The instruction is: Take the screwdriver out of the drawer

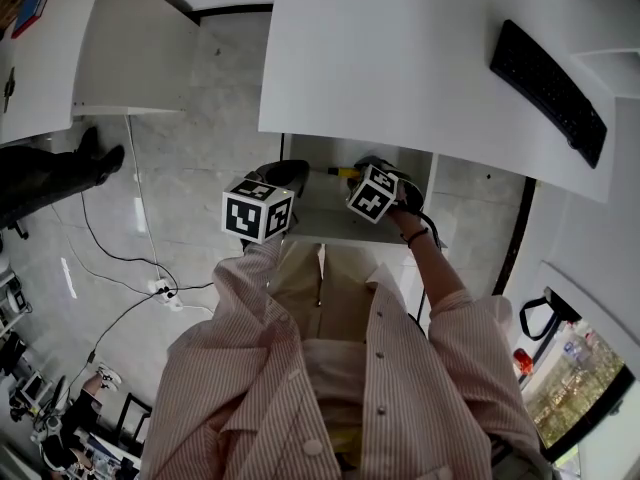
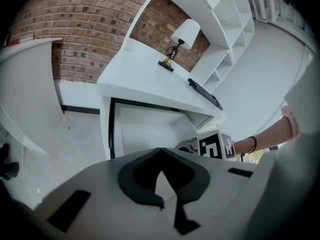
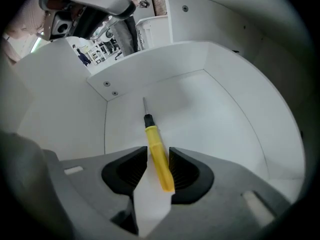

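The yellow-handled screwdriver (image 3: 157, 154) points its black collar and steel shaft at the back of the open white drawer (image 3: 200, 109). My right gripper (image 3: 158, 154) is shut on the handle, one dark pad against each side. In the head view the screwdriver (image 1: 345, 171) shows as a yellow bit inside the drawer (image 1: 320, 223) under the desk, just ahead of the right gripper (image 1: 372, 168). My left gripper (image 1: 283, 175) hovers at the drawer's left front corner. Its jaws (image 2: 160, 154) are shut with nothing between them.
The white desk (image 1: 400, 48) carries a black keyboard (image 1: 548, 90) and a lamp (image 2: 180, 41). A second white table (image 1: 80, 48) stands at the left. Cables (image 1: 120, 258) run across the grey floor. My torso is close to the drawer front.
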Demonstrator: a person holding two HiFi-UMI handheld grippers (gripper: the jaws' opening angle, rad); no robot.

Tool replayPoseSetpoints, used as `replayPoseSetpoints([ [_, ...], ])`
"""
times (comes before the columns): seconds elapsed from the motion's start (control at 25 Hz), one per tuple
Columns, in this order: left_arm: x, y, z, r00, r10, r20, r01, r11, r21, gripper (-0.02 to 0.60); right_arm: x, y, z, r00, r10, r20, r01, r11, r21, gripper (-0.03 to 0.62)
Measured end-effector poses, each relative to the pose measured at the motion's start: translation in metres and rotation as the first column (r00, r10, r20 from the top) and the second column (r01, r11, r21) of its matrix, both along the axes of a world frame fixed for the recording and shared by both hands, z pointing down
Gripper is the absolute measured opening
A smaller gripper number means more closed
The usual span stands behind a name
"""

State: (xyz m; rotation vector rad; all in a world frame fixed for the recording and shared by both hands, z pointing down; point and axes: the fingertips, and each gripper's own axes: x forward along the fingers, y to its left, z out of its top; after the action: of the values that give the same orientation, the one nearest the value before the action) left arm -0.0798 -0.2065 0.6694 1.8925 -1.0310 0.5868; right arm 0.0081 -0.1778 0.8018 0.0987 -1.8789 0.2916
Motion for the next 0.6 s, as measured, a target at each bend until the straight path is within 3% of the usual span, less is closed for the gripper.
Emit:
replayPoseSetpoints([
  [0.32, 0.0006, -0.0005, 0.0026, 1.0, -0.001, -0.007, 0.0, 1.0, -0.01, -0.002, 0.0011, 0.0003, 0.0048, 0.994, -0.095, -0.052, 0.098, 0.993, 0.07, 0.098],
  [0.6, 0.0047, 0.0003, 0.0016, 1.0, -0.001, -0.009, 0.001, 1.0, -0.011, -0.002, 0.003, 0.0018, 0.0054, 0.989, -0.129, -0.066, 0.133, 0.989, 0.06, 0.078],
])
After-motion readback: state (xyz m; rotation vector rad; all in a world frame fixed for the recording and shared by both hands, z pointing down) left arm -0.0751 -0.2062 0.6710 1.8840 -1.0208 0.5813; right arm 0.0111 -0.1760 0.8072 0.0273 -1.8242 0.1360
